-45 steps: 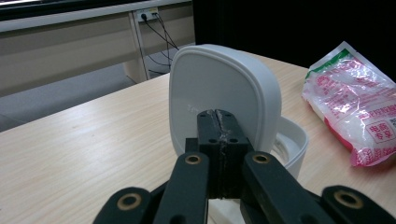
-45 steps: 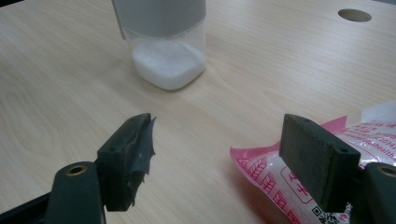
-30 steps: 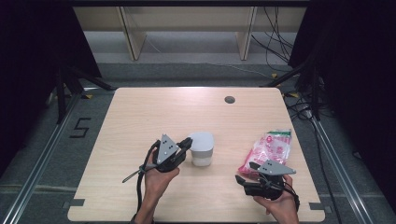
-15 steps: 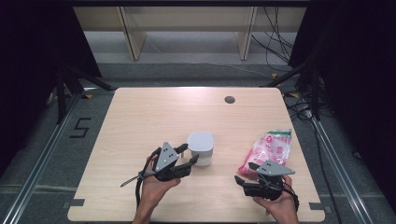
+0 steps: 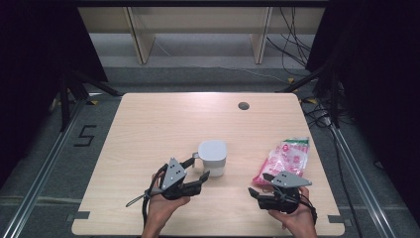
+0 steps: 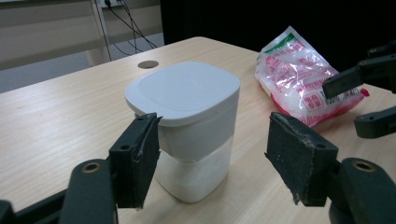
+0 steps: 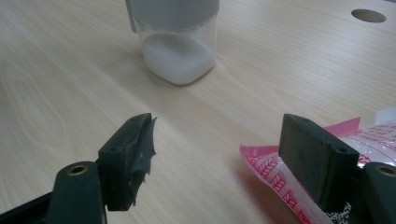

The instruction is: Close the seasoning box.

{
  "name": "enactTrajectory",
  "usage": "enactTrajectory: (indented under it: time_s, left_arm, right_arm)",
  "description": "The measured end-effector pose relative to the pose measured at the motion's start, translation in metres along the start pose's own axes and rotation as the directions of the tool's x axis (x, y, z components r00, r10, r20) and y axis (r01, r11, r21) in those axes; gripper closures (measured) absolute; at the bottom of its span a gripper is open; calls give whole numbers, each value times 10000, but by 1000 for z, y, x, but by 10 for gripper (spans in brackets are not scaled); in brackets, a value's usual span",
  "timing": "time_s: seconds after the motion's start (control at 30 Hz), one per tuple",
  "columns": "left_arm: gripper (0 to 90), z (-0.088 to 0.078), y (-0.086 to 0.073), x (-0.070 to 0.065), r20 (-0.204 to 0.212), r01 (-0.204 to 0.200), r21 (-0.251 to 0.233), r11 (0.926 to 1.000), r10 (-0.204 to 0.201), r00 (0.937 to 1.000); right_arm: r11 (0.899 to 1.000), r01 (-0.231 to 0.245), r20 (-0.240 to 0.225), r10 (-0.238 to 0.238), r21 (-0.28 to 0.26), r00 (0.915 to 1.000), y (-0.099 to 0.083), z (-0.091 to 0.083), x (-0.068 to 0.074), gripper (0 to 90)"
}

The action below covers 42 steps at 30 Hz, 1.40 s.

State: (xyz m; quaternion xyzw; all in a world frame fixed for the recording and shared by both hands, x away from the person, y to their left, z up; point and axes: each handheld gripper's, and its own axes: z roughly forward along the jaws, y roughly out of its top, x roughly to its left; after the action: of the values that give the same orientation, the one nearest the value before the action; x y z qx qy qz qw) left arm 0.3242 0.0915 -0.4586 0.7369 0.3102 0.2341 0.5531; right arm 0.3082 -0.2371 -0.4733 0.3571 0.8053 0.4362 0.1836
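A clear container with a white lid [image 5: 213, 156] stands in the middle of the table, white powder in its bottom. My left gripper [image 5: 197, 167] is open just in front of the container's near-left corner. In the left gripper view the container [image 6: 187, 135] sits just beyond the two pads [image 6: 135, 161], which stand wide apart with nothing between them. My right gripper [image 5: 257, 183] is open near the front right, its jaws pointing left. Beside it lies a pink and white bag [image 5: 285, 158]. In the right gripper view the bag's corner [image 7: 271, 172] lies by the right pad [image 7: 313, 163].
A round hole [image 5: 243, 105] is set into the wooden table [image 5: 148, 129] at the far side. Shelf legs and cables stand on the floor beyond the table. The right gripper's jaws [image 6: 359, 79] show at the right edge of the left gripper view.
My left gripper has drawn back a little toward the near edge and turned so its jaws face the container. The container, the bag and the right gripper have stayed put.
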Motion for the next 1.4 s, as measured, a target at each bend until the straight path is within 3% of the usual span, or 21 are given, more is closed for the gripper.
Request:
enactTrajectory:
  time_s: [0.03,0.07,0.2,0.23,0.33,0.4,0.57,0.6,0.67,0.7,0.77,0.87,0.93,0.97,1.0,1.03,1.27,1.33,1.37,1.4]
  left_arm:
    - [328,0,-1,1,40,-310,179,9994,310,9995]
    - [326,0,-3,-2,8,-48,203,9998,48,10000]
    - [328,0,-8,-3,72,-111,175,9998,110,9999]
    - [327,-1,-9,-2,-207,-19,101,9999,21,9998]
    - [323,-1,-10,-2,-316,-145,111,9998,148,9994]
    - [323,-3,-12,-2,-372,-16,168,9999,22,9993]
    - [321,-6,-16,-4,-347,-102,187,9998,109,9993]
    - [321,-7,-18,-3,-266,-355,304,9989,363,9990]
    - [317,-7,-20,-3,-264,-389,337,9987,398,9989]
    - [314,-9,-23,-4,-267,-108,412,9991,119,9996]
    - [311,-11,-26,-4,-320,-129,437,9990,143,9994]
    - [305,-13,-29,-5,-316,-27,419,9991,40,9995]
    - [303,-14,-33,-6,-289,-53,433,9990,65,9996]
    - [301,-13,-38,-10,-198,233,295,9993,-227,9995]
    - [300,-13,-38,-10,-198,233,295,9993,-227,9995]
    - [300,-13,-43,-14,-202,317,390,9987,-310,9993]
    - [300,-12,-54,-24,-67,340,541,9980,-337,9994]
    - [300,-13,-56,-25,-118,23,639,9980,-15,9999]
    - [299,-13,-61,-27,-133,342,659,9972,-334,9994]
    - [299,-14,-62,-28,-255,277,804,9964,-257,9993]
  right_arm:
    - [9997,215,-107,-217,-128,9997,0,2,0,274]
    - [10000,61,-81,-61,-73,9999,1,1,2,274]
    - [9999,161,-129,-161,20,9998,1,3,4,274]
    - [9999,63,-204,-61,92,9998,1,3,5,274]
    - [9998,148,-187,-146,122,9997,1,3,5,274]
    - [9999,127,-274,-124,109,9995,1,3,6,274]
    - [9998,135,-348,-129,171,9993,1,4,6,274]
    - [9996,248,-311,-244,138,9992,1,5,6,274]
    - [9996,236,-309,-232,137,9993,1,5,6,274]
    - [9996,228,-335,-223,154,9992,0,5,6,273]
    - [9998,-6,-251,10,191,9997,0,3,8,271]
    - [9999,107,-264,-104,114,9996,-1,2,7,264]
    - [10000,33,-539,-30,71,9985,-2,2,7,242]
    - [9999,40,-507,-33,146,9987,-4,0,8,232]
    - [9999,40,-507,-33,146,9987,-4,0,8,232]
    - [9995,-248,-604,261,219,9978,-5,-2,12,225]
    - [9994,107,-838,-80,318,9965,-10,0,14,182]
    - [9986,326,-817,-291,413,9962,-11,0,16,172]
    - [9980,280,-916,-227,569,9955,-12,-1,17,170]
    - [9982,400,-865,-361,439,9956,-13,-1,17,170]
